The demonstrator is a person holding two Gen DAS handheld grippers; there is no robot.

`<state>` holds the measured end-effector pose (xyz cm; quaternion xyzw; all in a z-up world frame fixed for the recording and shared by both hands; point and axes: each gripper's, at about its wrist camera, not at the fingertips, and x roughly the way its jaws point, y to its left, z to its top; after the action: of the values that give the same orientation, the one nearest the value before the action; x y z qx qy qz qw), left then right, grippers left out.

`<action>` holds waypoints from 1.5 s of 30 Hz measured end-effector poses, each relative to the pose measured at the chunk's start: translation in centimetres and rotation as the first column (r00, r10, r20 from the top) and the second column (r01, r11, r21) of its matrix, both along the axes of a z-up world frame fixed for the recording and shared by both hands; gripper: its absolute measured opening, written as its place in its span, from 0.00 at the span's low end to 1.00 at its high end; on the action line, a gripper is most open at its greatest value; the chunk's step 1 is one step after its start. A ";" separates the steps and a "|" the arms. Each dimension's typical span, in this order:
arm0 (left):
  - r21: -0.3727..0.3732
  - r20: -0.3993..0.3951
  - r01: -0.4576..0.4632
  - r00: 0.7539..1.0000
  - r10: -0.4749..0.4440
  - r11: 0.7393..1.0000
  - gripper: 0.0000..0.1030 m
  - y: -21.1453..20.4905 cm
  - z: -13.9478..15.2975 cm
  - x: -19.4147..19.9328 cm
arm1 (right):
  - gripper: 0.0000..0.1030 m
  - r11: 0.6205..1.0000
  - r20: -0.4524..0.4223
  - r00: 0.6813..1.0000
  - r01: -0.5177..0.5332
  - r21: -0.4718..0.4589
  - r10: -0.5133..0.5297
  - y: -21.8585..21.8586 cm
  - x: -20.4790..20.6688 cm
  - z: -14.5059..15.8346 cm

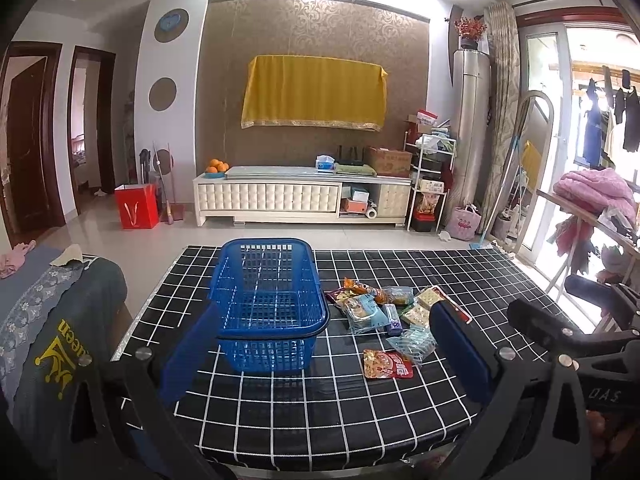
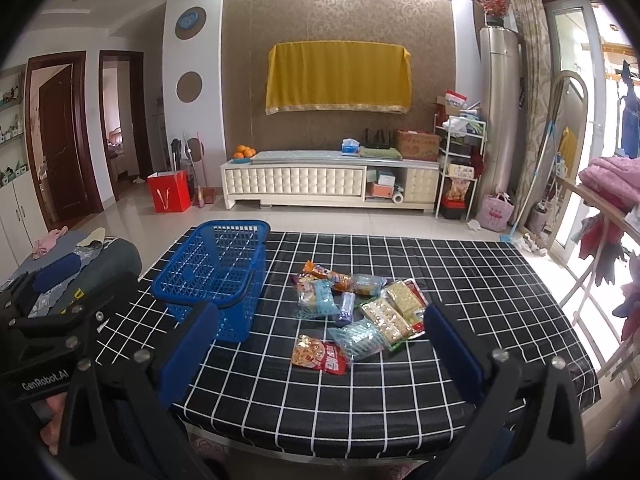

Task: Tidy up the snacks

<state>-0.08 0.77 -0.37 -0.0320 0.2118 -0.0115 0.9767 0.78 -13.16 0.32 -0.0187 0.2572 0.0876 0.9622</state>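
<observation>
A blue plastic basket (image 1: 268, 304) (image 2: 216, 276) stands empty on the black grid-patterned table (image 1: 320, 400) (image 2: 460, 288). Right of it lies a loose pile of several snack packets (image 1: 380, 308) (image 2: 360, 308), with a red packet (image 1: 387, 364) (image 2: 318, 356) nearest me and cracker packs (image 2: 394, 308) at the right. My left gripper (image 1: 324, 356) is open above the near table edge, in front of the basket, holding nothing. Over the near edge my right gripper (image 2: 320, 356) is also open and empty, with the red packet showing between its fingers but farther off.
A sofa arm with a dark cover (image 1: 52, 320) (image 2: 80, 264) lies left of the table. A drying rack with pink bedding (image 1: 596, 196) (image 2: 612, 184) stands at the right. Beyond the table are tiled floor, a white TV cabinet (image 1: 300, 196) and a red bag (image 1: 136, 206).
</observation>
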 end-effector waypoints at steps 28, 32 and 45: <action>-0.004 0.000 0.009 1.000 -0.009 1.000 1.00 0.0 -0.2 -0.6 | 1.00 1.000 0.012 1.000 -0.001 0.010 0.001 -0.1 -0.5 0.4; -0.005 -0.003 0.009 1.000 -0.009 1.000 1.00 0.0 -0.3 -0.5 | 1.00 1.000 0.008 1.000 -0.001 0.012 0.001 -0.2 -0.5 0.5; -0.011 0.002 0.010 1.000 -0.010 1.000 1.00 -0.1 -0.2 -0.8 | 1.00 1.000 0.002 1.000 0.000 0.010 0.000 -0.2 -0.3 0.6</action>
<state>-0.85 0.69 -0.55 -0.0364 0.2109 -0.0177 0.9767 0.44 -13.37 0.97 -0.0139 0.2556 0.0887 0.9626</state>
